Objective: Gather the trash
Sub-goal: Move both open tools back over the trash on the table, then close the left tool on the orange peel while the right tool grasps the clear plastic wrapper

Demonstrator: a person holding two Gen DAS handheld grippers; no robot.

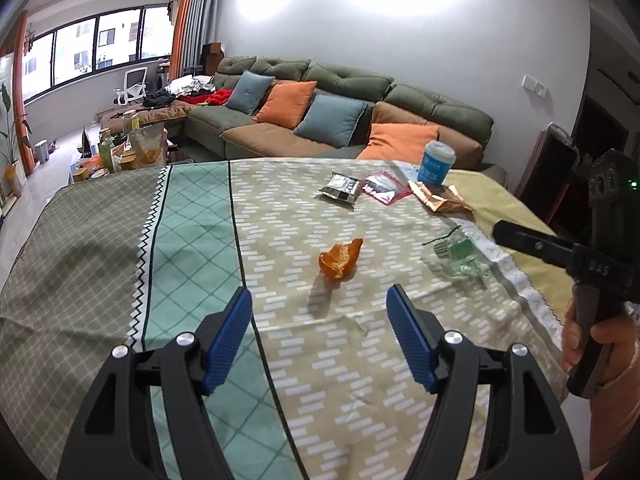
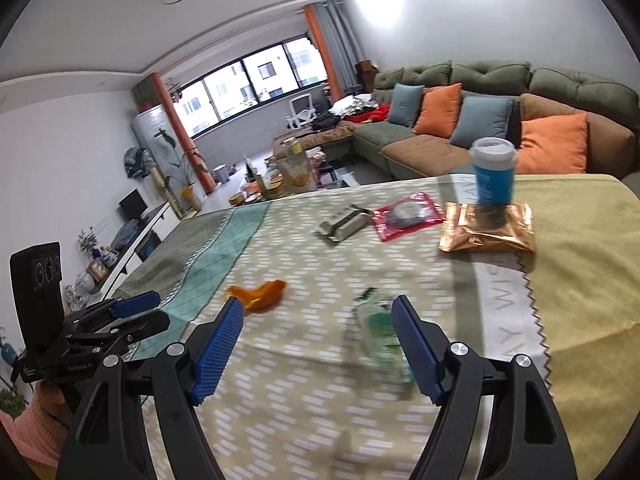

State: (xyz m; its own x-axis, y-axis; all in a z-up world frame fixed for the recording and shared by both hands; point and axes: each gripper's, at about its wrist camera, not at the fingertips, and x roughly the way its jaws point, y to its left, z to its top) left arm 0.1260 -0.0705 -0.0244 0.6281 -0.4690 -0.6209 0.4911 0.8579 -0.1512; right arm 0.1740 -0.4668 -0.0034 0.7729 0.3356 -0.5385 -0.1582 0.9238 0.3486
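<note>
Orange peel [image 1: 340, 259] is lying on the tablecloth [image 1: 200, 240], just at 12 o'clock of my left gripper [image 1: 319, 300], whose jaws are standing wide with nothing between them. Clear plastic wrapper [image 2: 378, 320] is sitting at 1 o'clock of my right gripper [image 2: 318, 312], also gaping empty. Silver packet [image 1: 340, 187], red packet [image 1: 385, 188], gold bag [image 1: 440, 200] and blue cup [image 1: 436, 162] are sitting farther at 1 o'clock.

Matt cloth tablecloth [image 1: 280, 208]; glossy foil wrapper [image 2: 486, 228]; ribbed fingers [image 1: 230, 336].
</note>
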